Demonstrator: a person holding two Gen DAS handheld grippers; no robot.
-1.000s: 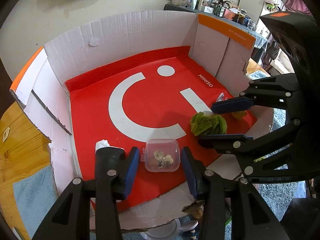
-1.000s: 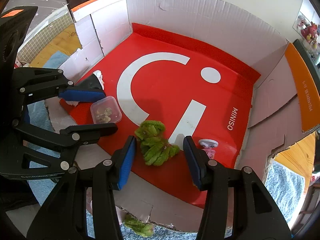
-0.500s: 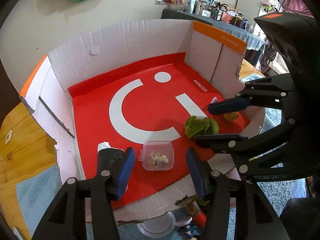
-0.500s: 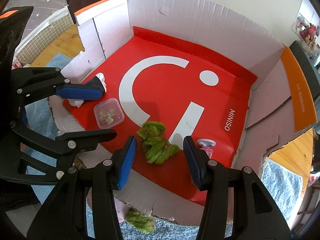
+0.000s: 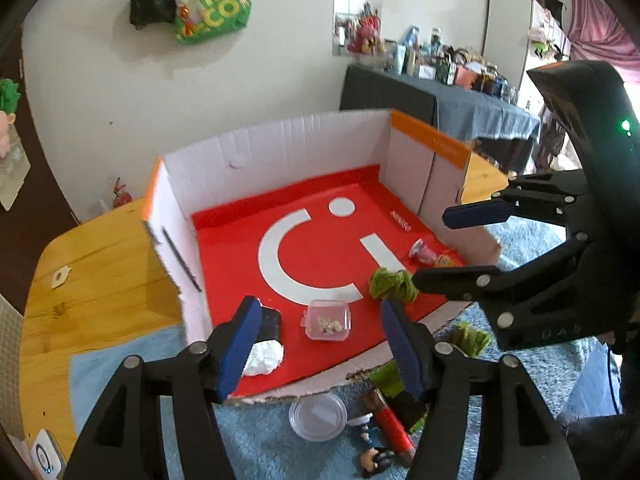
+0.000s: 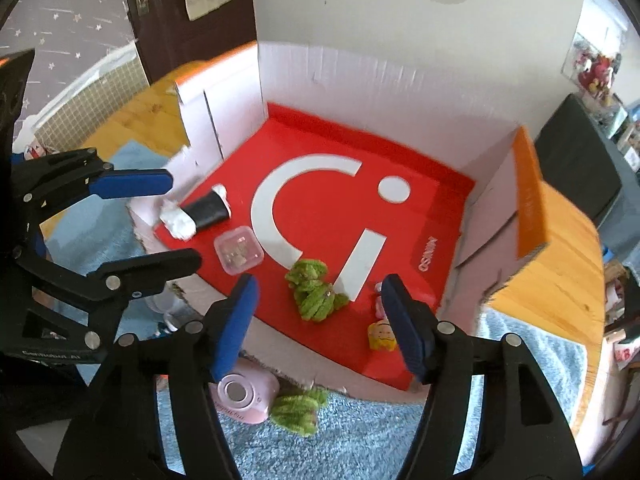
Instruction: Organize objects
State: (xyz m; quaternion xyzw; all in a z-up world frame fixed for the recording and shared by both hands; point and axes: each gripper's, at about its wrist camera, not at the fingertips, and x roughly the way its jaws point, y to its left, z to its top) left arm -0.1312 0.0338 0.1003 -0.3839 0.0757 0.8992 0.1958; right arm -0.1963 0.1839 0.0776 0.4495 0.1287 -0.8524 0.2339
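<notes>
A lived-in home: cluttered sideboard (toys, bottles), blue rug.

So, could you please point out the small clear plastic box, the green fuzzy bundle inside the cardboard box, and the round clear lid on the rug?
small clear plastic box [image 5: 327, 320], left wrist view, middle of its lid.
green fuzzy bundle [image 6: 314, 296], right wrist view, centre of the bundle.
round clear lid [image 5: 318, 416], left wrist view, flat middle.

Corrugated cardboard box with a glossy red floor; clear plastic case; fuzzy green yarn; varnished wood table; shaggy blue rug.
</notes>
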